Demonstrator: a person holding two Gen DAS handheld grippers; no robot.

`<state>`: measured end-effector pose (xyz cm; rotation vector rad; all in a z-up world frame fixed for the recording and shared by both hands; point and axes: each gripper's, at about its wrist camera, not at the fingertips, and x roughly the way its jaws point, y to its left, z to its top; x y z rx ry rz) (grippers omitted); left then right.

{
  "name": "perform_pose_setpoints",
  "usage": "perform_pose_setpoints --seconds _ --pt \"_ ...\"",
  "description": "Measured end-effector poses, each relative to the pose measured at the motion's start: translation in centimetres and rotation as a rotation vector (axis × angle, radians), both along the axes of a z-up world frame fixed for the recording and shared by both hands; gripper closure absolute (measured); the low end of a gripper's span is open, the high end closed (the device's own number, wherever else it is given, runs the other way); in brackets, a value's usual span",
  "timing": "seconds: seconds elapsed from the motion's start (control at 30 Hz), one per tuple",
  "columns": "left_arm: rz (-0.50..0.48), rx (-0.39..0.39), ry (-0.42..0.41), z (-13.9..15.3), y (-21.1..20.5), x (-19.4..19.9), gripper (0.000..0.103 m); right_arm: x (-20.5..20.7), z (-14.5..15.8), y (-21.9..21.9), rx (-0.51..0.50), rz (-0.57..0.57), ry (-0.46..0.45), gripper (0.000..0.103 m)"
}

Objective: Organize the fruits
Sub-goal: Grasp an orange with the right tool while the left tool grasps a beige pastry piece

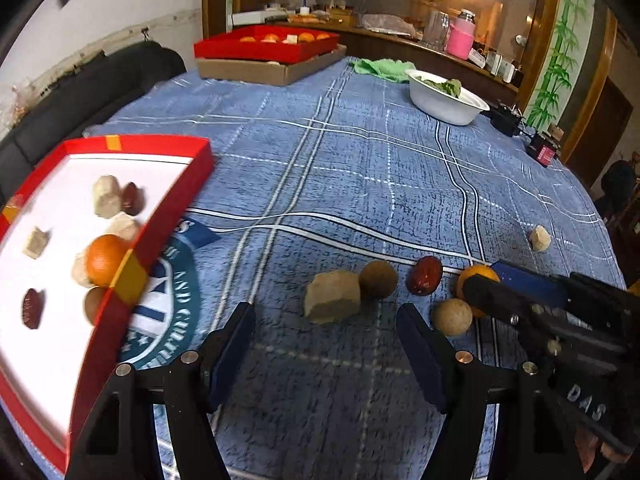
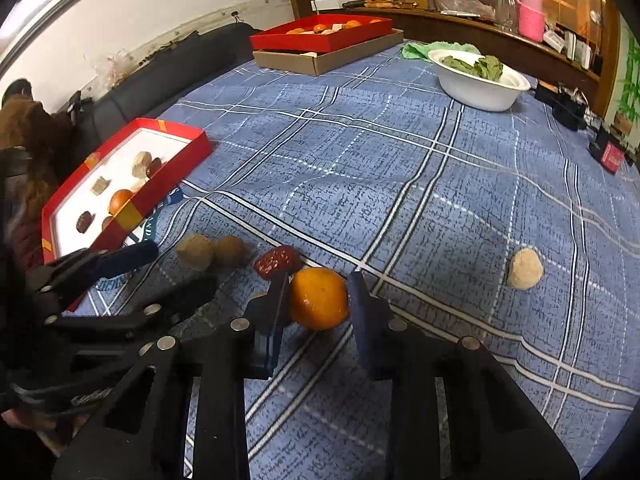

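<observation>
The right gripper (image 2: 318, 292) has its fingers around the orange (image 2: 319, 298) on the blue cloth (image 2: 400, 184), pinching it. The left gripper (image 1: 326, 320) stands spread, near the pale chunk (image 1: 332, 297). The red tray (image 1: 168, 216) lies far left.

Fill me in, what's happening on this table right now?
A person with two handheld grippers is sorting loose fruit into the near red tray. The right gripper has its fingers around the orange on the blue plaid cloth, closing on it, though a firm pinch isn't clear. The left gripper is open and empty, aimed at the pale chunk and brown ball. A red date and another pale piece remain loose.
</observation>
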<state>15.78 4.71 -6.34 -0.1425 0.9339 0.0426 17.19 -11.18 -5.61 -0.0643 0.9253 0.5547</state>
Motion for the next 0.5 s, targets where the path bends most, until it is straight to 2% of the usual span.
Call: perform_pose_setpoints --seconds 0.27,0.4,0.43,0.47,0.5 --pt "0.004 0.086 0.032 -0.4 -0.9 1.4 0.039 0.4 -0.3 0.4 -0.005 0.023 -0.015 0.073" --pt "0.008 0.081 0.031 -0.3 -1.0 1.5 0.040 0.4 -0.4 0.4 -0.007 0.028 -0.013 0.072" --pt "0.014 0.087 0.029 -0.3 -0.9 1.4 0.051 0.4 -0.4 0.4 -0.007 0.028 -0.013 0.072" --pt "0.013 0.093 0.020 -0.1 -0.9 1.4 0.071 0.3 -0.4 0.5 -0.013 0.031 -0.012 0.072" --pt "0.001 0.097 0.017 -0.1 -0.9 1.4 0.076 0.2 -0.4 0.6 -0.018 0.033 -0.013 0.072"
